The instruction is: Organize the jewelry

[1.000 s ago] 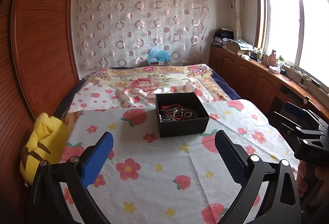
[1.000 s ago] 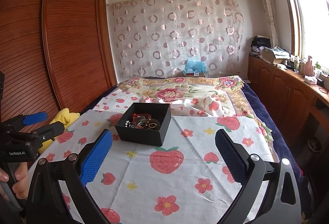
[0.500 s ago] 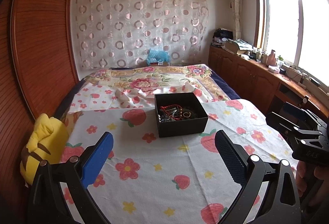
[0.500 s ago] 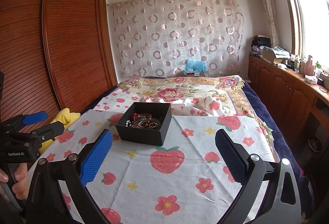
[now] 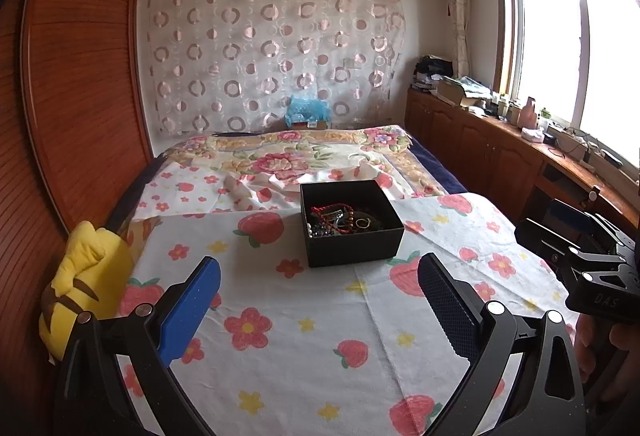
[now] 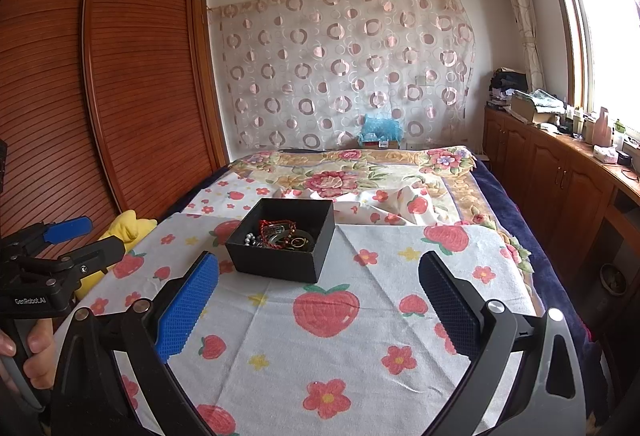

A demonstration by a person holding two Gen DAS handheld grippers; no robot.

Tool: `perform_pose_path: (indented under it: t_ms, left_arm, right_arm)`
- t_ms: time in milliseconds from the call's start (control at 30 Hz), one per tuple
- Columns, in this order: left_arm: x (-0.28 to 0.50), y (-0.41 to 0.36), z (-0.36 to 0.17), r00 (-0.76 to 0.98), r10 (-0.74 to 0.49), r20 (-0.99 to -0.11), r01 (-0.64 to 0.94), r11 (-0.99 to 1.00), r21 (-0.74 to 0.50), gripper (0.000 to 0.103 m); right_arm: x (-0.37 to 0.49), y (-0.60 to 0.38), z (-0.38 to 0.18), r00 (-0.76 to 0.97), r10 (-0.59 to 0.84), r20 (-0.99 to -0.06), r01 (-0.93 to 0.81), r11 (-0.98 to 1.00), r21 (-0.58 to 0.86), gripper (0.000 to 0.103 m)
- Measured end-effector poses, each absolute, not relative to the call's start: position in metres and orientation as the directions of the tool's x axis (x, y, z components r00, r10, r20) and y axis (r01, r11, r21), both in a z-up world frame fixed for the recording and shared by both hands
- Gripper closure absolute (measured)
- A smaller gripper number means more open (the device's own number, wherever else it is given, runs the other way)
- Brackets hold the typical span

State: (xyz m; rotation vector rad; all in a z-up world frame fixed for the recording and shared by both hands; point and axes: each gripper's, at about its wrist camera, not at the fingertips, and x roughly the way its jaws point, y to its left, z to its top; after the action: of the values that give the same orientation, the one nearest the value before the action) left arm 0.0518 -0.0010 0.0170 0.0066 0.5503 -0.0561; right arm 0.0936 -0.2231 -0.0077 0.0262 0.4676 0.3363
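A black open box [image 5: 352,232] [image 6: 280,256] stands on the strawberry-print cloth on the bed. Inside lies tangled jewelry [image 5: 340,222] [image 6: 280,234]: a red cord, pale beads, a gold ring. My left gripper [image 5: 318,276] hovers open just short of the box, nothing between its fingers. My right gripper [image 6: 318,274] is open too, low over the cloth, with the box ahead and slightly left. Each gripper shows at the edge of the other's view: the right one [image 5: 576,248], the left one [image 6: 76,240].
A yellow plush toy [image 5: 86,276] sits at the bed's left edge by the wooden wardrobe [image 6: 120,95]. A wooden cabinet [image 5: 520,155] with clutter runs under the window on the right. A floral blanket [image 6: 360,175] covers the far bed. A hand [image 6: 32,352] holds the left gripper's handle.
Both views have edged slightly closer to the box. The grippers stay open and the box has not moved.
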Motion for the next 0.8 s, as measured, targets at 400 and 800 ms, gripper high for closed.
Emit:
perform_pose_path:
  t_ms: [400,800]
  left_arm:
    - [0.0512,-0.0015,0.0172,0.851,-0.053,-0.522,0.055,0.998,-0.010,0.008]
    - [0.0508,-0.0005,0.0168,0.851,-0.059,-0.522,0.058,0.998,-0.019,0.008]
  right_arm:
    - [0.0928,-0.2179,-0.0091,0.841,0.321,-0.435,-0.310,0.946,0.099,0.002]
    - [0.0923,-0.2185,-0.0091,0.842,0.319,-0.435,-0.308,0.946,0.099,0.002]
